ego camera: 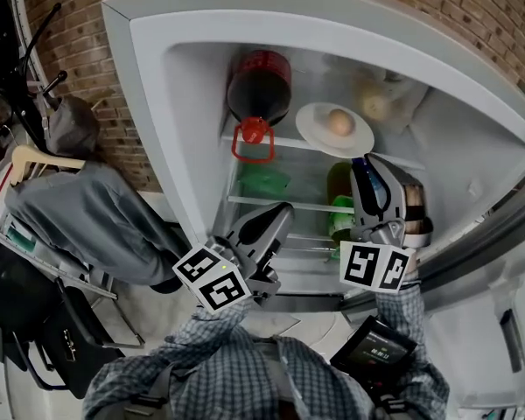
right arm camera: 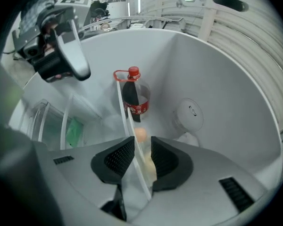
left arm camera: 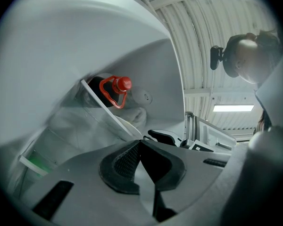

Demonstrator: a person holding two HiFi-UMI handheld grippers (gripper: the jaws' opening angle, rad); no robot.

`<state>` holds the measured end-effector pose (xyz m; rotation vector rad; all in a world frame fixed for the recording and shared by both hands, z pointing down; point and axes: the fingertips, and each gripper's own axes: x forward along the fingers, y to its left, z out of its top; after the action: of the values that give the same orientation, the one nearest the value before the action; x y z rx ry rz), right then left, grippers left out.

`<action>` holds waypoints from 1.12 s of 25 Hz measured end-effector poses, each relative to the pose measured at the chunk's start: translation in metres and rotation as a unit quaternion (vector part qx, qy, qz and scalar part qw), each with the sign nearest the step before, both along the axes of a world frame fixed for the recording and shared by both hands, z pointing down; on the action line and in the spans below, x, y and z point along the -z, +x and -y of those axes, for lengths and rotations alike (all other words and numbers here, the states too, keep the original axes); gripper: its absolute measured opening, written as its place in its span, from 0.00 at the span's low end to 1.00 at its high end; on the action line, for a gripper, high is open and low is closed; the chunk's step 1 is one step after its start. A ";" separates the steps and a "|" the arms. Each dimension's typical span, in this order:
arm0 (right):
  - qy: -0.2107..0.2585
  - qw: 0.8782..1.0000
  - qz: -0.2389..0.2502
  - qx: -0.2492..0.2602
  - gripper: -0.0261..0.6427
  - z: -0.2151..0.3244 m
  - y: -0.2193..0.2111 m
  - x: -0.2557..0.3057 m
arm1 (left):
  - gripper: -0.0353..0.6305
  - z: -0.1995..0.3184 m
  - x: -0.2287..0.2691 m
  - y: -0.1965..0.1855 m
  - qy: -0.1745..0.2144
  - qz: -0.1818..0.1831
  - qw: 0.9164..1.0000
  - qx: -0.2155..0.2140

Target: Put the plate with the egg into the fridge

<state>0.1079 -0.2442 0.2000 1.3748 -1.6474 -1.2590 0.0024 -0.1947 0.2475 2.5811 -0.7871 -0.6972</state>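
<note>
The white plate [ego camera: 318, 136] with a brown egg [ego camera: 339, 122] rests on the fridge's top glass shelf [ego camera: 284, 142], right of a lying cola bottle [ego camera: 258, 86]. My right gripper [ego camera: 361, 161] reaches to the plate's near rim. In the right gripper view, that gripper [right arm camera: 142, 157] is open, with the shelf edge and the pale plate rim running between its pads and the egg [right arm camera: 140, 134] just beyond. My left gripper [ego camera: 283, 210] hangs lower, in front of the middle shelves. Its jaws [left arm camera: 139, 142] are shut on nothing.
Green packs [ego camera: 264, 182] and a green bottle [ego camera: 341, 215] occupy the lower shelves. The fridge door [ego camera: 499, 234] stands open at the right. A grey jacket on a hanger [ego camera: 79, 208] is at the left by a brick wall. A round dial [right arm camera: 188, 112] sits on the fridge's inner wall.
</note>
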 end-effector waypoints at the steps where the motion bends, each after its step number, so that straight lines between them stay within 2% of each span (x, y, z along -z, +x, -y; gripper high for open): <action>1: 0.000 1.000 0.021 0.008 0.18 -0.005 0.000 0.001 | 0.06 0.000 -0.001 0.001 0.000 0.002 1.000 0.001; 4: -0.012 0.995 0.093 0.035 0.18 -0.020 0.001 0.002 | 0.06 0.001 -0.003 0.008 -0.001 0.008 1.000 -0.001; 8: -0.060 0.981 0.174 0.065 0.17 -0.034 -0.001 -0.012 | 0.06 -0.001 -0.007 0.019 0.000 0.018 1.000 -0.009; 10: -0.081 0.973 0.206 0.069 0.10 -0.038 0.000 -0.025 | 0.06 -0.003 -0.010 0.026 0.002 0.027 1.000 -0.014; 12: -0.100 0.964 0.236 0.074 0.05 -0.043 0.001 -0.037 | 0.06 -0.006 -0.015 0.031 0.003 0.038 0.999 -0.017; 17: -0.130 0.935 0.322 0.079 0.05 -0.055 0.001 -0.058 | 0.06 -0.010 -0.027 0.038 -0.001 0.058 0.998 -0.019; 21: -0.157 0.922 0.344 0.078 0.05 -0.061 -0.005 -0.081 | 0.06 -0.011 -0.038 0.045 -0.002 0.071 0.997 -0.024; 28: -0.198 0.901 0.380 0.071 0.05 -0.076 -0.016 -0.119 | 0.06 -0.021 -0.065 0.054 -0.029 0.092 0.994 -0.041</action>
<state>0.0922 -0.1682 0.3191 1.5932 -2.3925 -0.3852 0.0560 -0.1732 0.3126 2.6354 -0.7382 -0.4103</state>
